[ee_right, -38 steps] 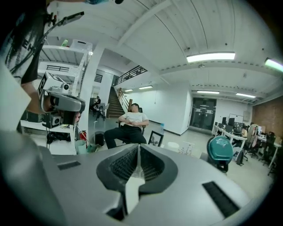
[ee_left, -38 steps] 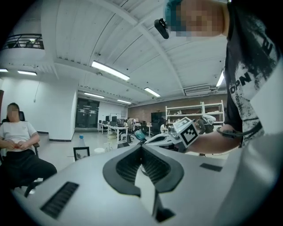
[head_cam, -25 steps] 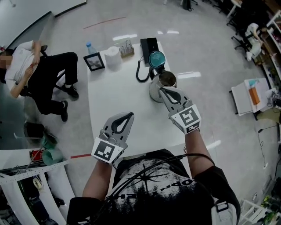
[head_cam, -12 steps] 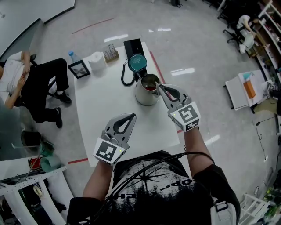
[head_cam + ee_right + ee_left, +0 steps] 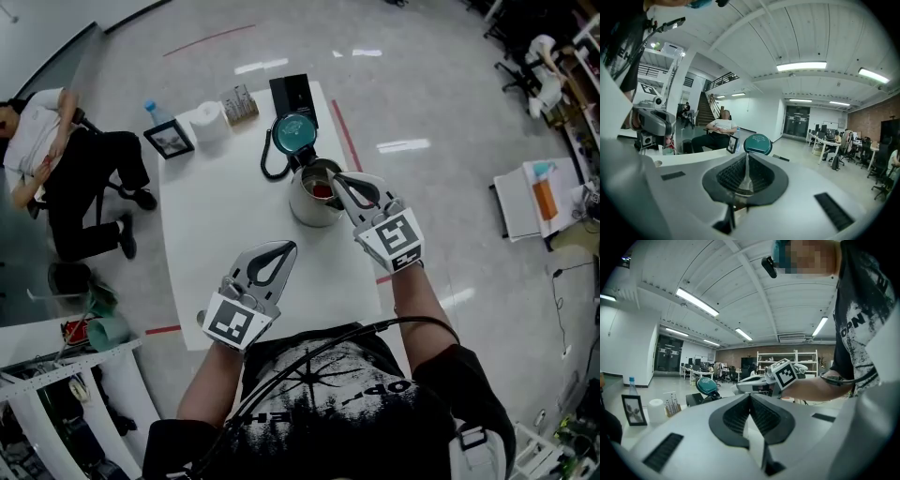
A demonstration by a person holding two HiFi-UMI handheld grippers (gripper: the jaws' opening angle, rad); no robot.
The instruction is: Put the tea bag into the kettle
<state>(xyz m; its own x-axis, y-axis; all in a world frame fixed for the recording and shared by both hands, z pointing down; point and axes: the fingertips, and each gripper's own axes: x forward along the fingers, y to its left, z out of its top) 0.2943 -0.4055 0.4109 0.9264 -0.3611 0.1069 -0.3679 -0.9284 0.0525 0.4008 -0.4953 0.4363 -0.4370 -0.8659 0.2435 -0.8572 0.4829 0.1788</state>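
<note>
Two hand-held grippers were held above a white table (image 5: 225, 225). The right gripper (image 5: 337, 177) was stretched forward, and its tips were placed over the open mouth of the metal kettle (image 5: 302, 208), at the right side of the rim. In its own view its jaws were seen drawn together, with only a thin pale sliver along the seam. Whether a string or tag was pinched there could not be made out.

What looked like a small red tea bag (image 5: 322, 190) was seen inside the kettle, just beside the right gripper's tips. The kettle's teal lid (image 5: 293, 132) was tipped back behind the mouth, and a black cord (image 5: 270, 169) was curled on the table just left of it.

The left gripper (image 5: 285, 248) was held nearer the person, over the near part of the table and well apart from the kettle. Its jaws were pressed together.

Along the far edge of the table a black box (image 5: 291, 91), a small rack (image 5: 241, 103), a white roll (image 5: 207, 120), a clear bottle (image 5: 155, 112) and a picture frame (image 5: 170, 141) were set out. A seated person (image 5: 70, 159) was seen on the floor side, left of the table.
</note>
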